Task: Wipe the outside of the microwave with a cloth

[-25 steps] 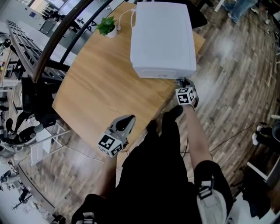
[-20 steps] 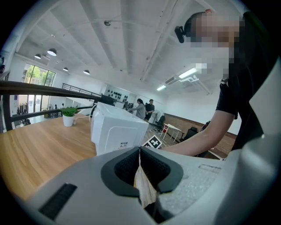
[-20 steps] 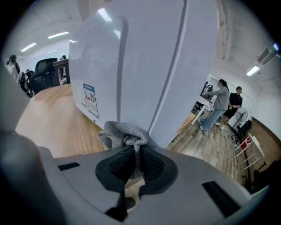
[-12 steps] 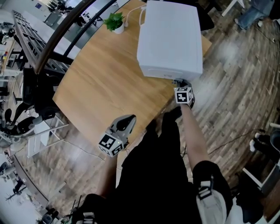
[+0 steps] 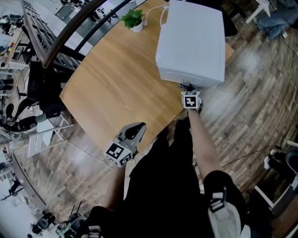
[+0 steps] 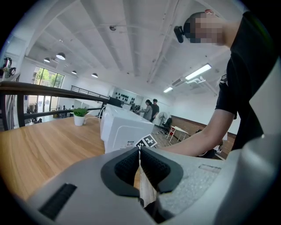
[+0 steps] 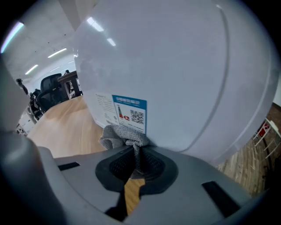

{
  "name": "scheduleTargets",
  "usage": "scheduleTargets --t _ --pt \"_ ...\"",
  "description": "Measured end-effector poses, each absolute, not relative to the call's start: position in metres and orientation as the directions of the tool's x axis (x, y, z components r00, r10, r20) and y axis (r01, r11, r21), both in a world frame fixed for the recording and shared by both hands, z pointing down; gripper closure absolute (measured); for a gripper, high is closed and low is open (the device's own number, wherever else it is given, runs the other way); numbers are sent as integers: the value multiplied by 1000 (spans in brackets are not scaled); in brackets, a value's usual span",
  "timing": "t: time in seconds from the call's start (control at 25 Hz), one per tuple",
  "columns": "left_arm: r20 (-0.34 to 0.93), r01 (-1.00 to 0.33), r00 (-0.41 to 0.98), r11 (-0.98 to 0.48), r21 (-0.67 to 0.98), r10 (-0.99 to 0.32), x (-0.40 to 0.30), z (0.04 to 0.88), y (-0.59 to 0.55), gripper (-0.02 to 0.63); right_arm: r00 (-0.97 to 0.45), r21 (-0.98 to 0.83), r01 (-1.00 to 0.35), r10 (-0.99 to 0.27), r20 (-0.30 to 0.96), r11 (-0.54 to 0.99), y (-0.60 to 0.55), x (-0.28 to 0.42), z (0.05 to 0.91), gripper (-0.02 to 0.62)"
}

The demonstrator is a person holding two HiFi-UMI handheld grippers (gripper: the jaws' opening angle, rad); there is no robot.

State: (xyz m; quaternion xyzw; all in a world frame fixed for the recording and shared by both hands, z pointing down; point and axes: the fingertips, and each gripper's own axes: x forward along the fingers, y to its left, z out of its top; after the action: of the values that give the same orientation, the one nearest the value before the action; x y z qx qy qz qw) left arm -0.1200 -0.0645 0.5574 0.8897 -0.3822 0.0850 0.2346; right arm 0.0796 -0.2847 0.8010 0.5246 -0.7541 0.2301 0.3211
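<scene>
A white microwave (image 5: 191, 42) stands on the wooden table (image 5: 116, 88), near its right edge. My right gripper (image 5: 188, 87) is shut on a grey cloth (image 7: 123, 136) and presses it against the microwave's near face (image 7: 175, 74), just below a blue-and-white label (image 7: 128, 112). In the head view the cloth is hidden by the gripper. My left gripper (image 5: 135, 129) hangs shut and empty over the table's near edge, well left of the microwave (image 6: 120, 129). Its jaws meet with nothing between them (image 6: 139, 162).
A small potted plant (image 5: 134, 21) sits at the table's far edge beside the microwave's white cord (image 5: 156, 13). A dark railing (image 5: 65, 35) and a black chair (image 5: 44, 93) stand left of the table. Wooden floor (image 5: 251, 93) lies to the right.
My right gripper has moved with the cloth leftward along the microwave's near face, from its right corner toward the middle. The left gripper has stayed where it was.
</scene>
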Motion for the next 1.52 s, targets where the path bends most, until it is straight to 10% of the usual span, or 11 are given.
scheduleTargets --t 1.52 --pt "346 -783 619 -518 345 -705 -187 568 -31 597 -440 -173 -878 -610 660 446 -289 -74 793 578"
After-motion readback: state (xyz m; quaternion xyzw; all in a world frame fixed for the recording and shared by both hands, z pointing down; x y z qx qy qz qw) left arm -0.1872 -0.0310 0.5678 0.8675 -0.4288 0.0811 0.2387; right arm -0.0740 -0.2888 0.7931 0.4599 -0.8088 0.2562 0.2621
